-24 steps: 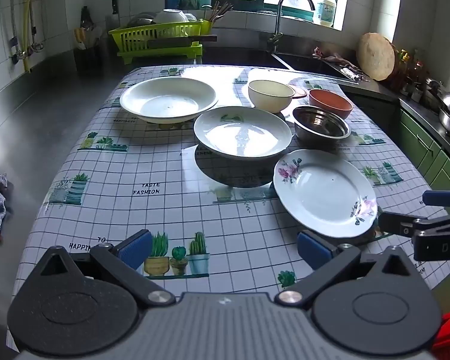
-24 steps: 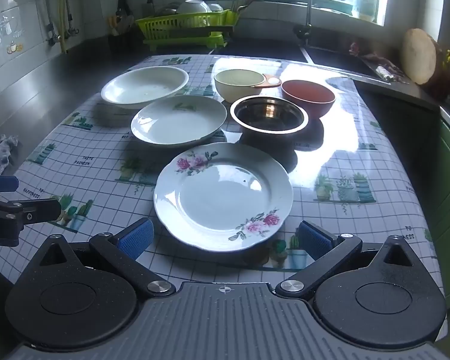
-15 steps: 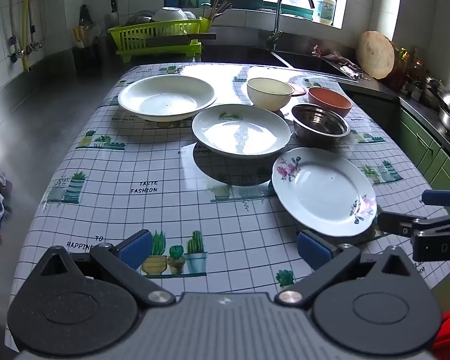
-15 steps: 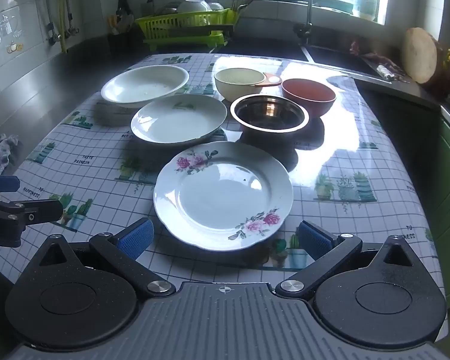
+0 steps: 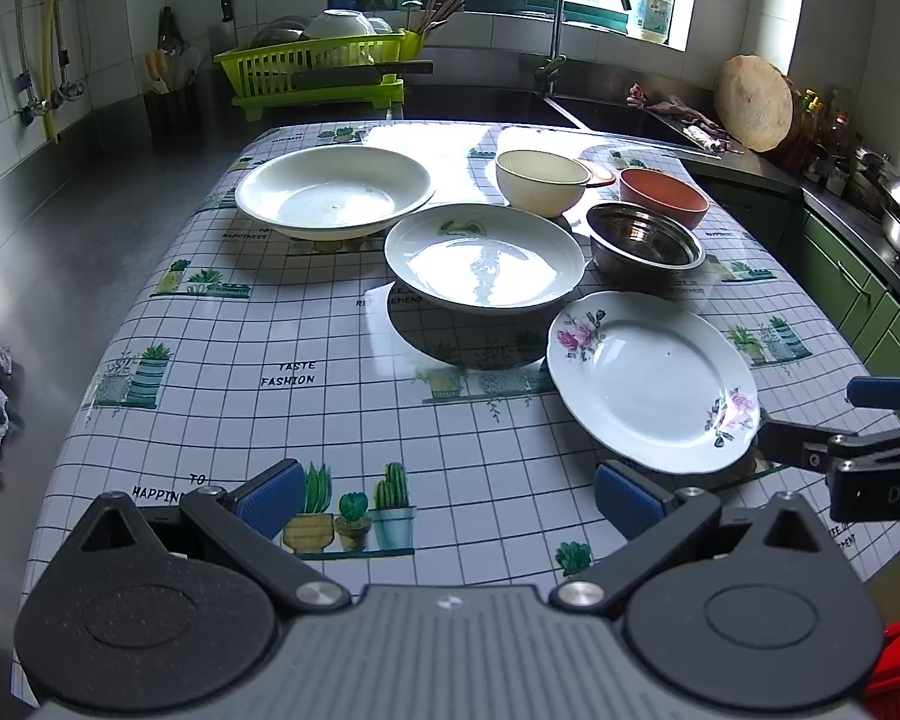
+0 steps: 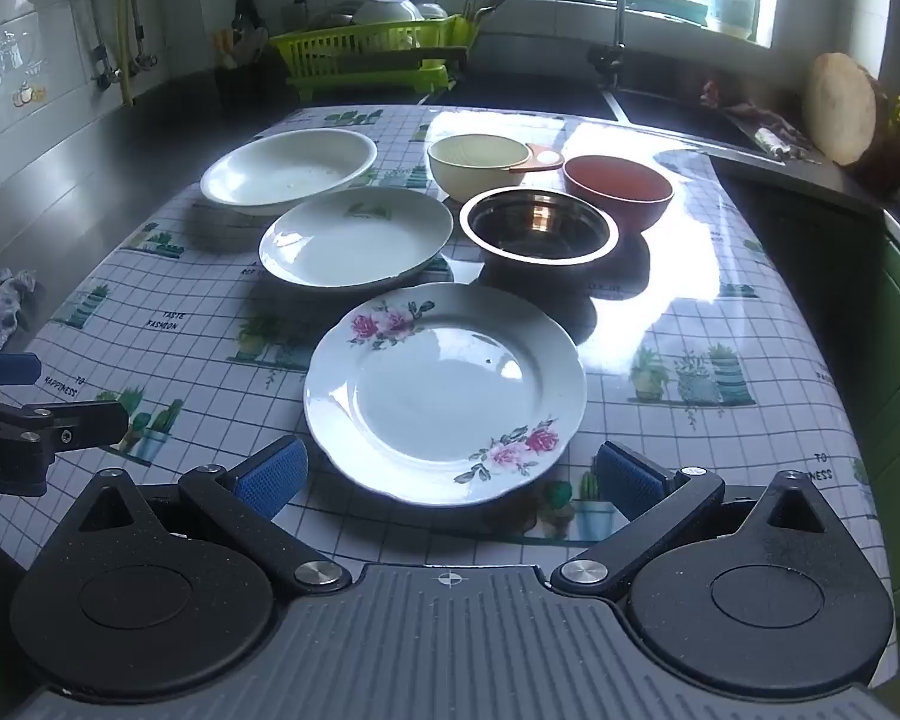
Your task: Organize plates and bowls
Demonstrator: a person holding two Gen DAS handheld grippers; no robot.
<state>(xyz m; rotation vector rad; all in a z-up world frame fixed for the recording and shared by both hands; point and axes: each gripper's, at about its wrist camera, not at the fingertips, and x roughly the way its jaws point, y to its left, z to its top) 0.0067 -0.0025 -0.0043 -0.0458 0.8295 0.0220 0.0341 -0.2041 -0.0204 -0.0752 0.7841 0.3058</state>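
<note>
Now both grippers hang over the near edge of the bench (image 5: 330,324), which is covered with a checked cloth printed with cactus pots. The left gripper (image 5: 447,501) is spread wide with nothing between its blue pads, and the right gripper (image 6: 450,477) is also wide, with nothing held.

Seen from the right wrist, the flowered plate (image 6: 444,390) lies at 12 o'clock just in front of the right gripper, its near rim between the two pads but not touched by them. From the left wrist the same plate sits at 2 o'clock.

Behind it, toward 11 o'clock, rests a white deep plate with a green mark (image 6: 354,237), and further at 11 o'clock the large white dish (image 6: 288,171). At 12 o'clock stands the steel bowl (image 6: 537,228); behind it the cream bowl (image 6: 480,165) and, at 1 o'clock, the red-brown bowl (image 6: 618,186).

Far behind the bench, a green dish rack (image 5: 318,72) stands at 11 o'clock.
</note>
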